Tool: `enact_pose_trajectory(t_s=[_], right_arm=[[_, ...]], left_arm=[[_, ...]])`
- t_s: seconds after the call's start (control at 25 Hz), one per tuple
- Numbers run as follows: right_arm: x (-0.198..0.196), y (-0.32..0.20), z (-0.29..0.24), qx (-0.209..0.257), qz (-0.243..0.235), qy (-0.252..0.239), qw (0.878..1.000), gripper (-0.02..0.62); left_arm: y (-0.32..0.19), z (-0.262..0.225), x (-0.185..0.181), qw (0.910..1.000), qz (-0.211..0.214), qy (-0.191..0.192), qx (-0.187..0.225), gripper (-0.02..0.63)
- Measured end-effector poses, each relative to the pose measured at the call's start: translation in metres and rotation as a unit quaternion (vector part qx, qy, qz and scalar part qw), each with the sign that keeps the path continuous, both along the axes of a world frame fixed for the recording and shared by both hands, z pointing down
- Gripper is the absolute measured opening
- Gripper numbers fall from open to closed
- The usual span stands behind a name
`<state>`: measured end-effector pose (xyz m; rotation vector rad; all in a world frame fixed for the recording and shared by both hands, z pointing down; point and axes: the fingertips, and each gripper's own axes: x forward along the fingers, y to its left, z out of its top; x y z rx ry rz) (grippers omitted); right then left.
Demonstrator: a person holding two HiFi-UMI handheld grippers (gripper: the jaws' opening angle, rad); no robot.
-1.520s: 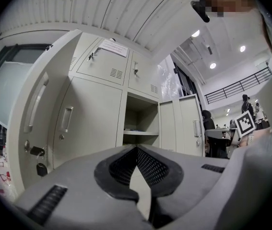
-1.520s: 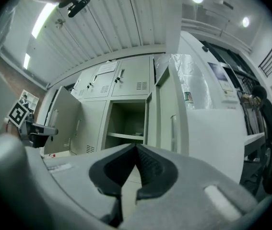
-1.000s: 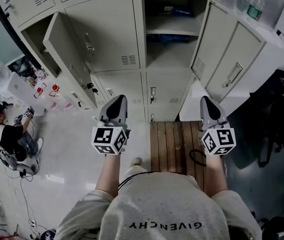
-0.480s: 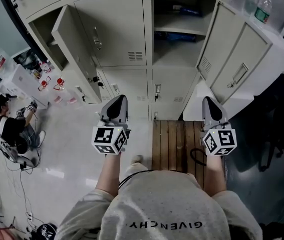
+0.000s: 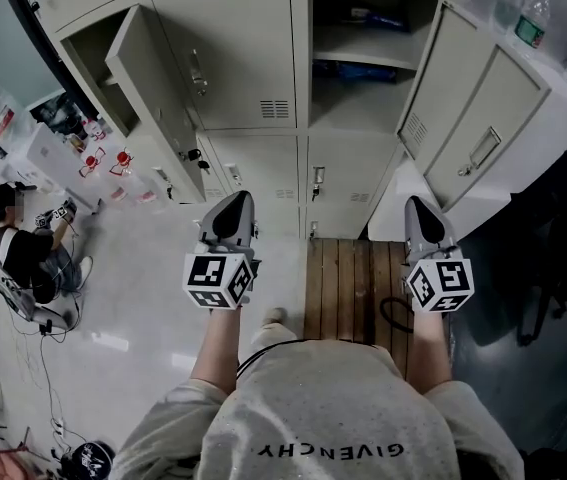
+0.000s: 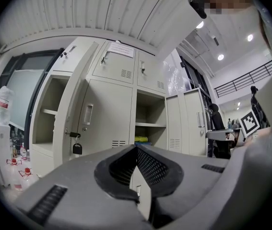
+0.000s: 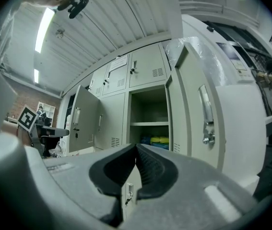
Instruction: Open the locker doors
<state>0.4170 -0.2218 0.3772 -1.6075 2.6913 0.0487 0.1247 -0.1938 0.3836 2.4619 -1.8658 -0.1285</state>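
- The left gripper and the right gripper are staying at the same spots in the head view as a second ago. Both are pointing level at the tall beige metal locker bank, and each claw is pressing its pads together on nothing.
- Only the framing is changing: the lockers are sitting slightly lower and further right in the head view than a second ago. The person seems to be settling in front of them, not reaching.
- No door is moving. The upper left door, with a small dark padlock hanging from it, is standing open as before. So is the upper right door, baring a shelf with blue and yellow bundles.
- The upper middle door and the two lower doors are remaining closed, well apart from both grippers, at the far end of the brown wooden slat platform.
- In my judgement the task is standing part done: a closed door is waiting for a claw to spread and take its handle.
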Motion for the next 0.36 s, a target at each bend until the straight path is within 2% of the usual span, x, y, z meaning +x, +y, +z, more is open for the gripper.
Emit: enact_pose_trajectory(t_s=[0.36], right_arm=[[0.0016, -0.0039, 0.0046, -0.01, 0.0, -0.003, 1.0, 0.002]], left_arm=[[-0.0055, 0.0001, -0.0033, 1.0, -0.001, 0.001, -0.003, -0.002]])
